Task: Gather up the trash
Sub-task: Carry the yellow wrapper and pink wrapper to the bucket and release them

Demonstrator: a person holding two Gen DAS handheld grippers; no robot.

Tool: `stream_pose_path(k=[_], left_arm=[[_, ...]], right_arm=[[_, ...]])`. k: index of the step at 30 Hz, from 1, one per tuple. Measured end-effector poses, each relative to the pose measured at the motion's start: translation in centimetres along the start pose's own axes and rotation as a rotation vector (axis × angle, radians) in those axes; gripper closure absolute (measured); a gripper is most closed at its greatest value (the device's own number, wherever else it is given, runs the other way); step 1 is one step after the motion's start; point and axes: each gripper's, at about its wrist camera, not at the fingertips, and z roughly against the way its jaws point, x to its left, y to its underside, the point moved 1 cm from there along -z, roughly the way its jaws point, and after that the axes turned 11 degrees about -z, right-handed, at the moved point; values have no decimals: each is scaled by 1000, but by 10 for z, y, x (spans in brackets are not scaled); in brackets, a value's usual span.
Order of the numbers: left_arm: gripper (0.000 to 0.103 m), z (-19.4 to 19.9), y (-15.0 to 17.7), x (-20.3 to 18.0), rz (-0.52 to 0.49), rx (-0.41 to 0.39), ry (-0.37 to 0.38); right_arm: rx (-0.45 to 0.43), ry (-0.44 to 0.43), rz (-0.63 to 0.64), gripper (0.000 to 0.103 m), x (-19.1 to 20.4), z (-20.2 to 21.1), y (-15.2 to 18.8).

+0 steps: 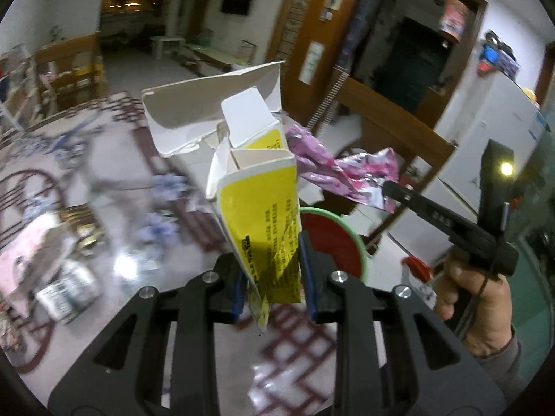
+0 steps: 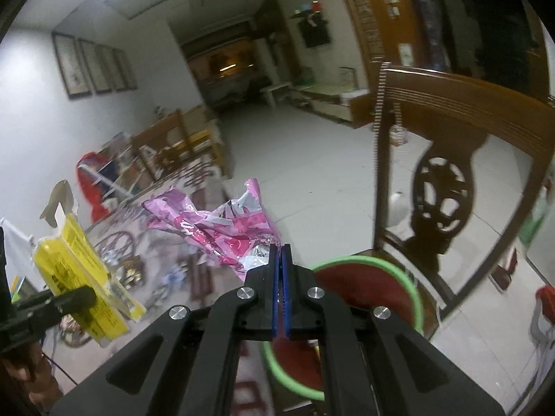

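A: When you look along the left gripper (image 1: 274,274), what sits between its two blue pads?

B: One yellow carton (image 1: 263,215). The pads are clamped on its lower end, so the jaws stand narrow around it. Its long axis runs away from the gripper, upward in the left wrist view and leaning a little to the left. The torn open end with white flaps points up and away from the camera.

A: And the right gripper (image 2: 281,263)?

B: Its two pads are pressed together, with almost no gap. They pinch one edge of one pink wrapper (image 2: 215,228). This wrapper is crumpled, and it stretches forward and to the left from the fingertips, with its free end a little raised.

A: So how many pieces of trash are carried?

B: Two, one in each gripper. Both hang in the air above the patterned table (image 1: 114,173). From the left wrist the wrapper shows just right of the carton, behind it; I cannot tell if they touch.

A: What is below them?

B: One round bin (image 2: 381,277) with a green rim and red inside, just under and in front of both grippers. Beside it stands one carved wooden chair (image 2: 440,159). One hand (image 1: 475,305) holds the right gripper's handle.
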Motion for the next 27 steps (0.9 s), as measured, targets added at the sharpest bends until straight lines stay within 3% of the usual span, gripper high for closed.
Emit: stream_pose_path(k=[8,16,27], left_arm=[[78,-44,-22,-44,-77,36,76],[77,-81,-27,-63,-111,84,82],[76,-122,-14,-68,-72,166,139]], right_arm=[[-48,115,-30,102,-34,11,-10],[-53,220,-42,102,-60,13,-10],[10,253,-36,102,-71,-5,-9]])
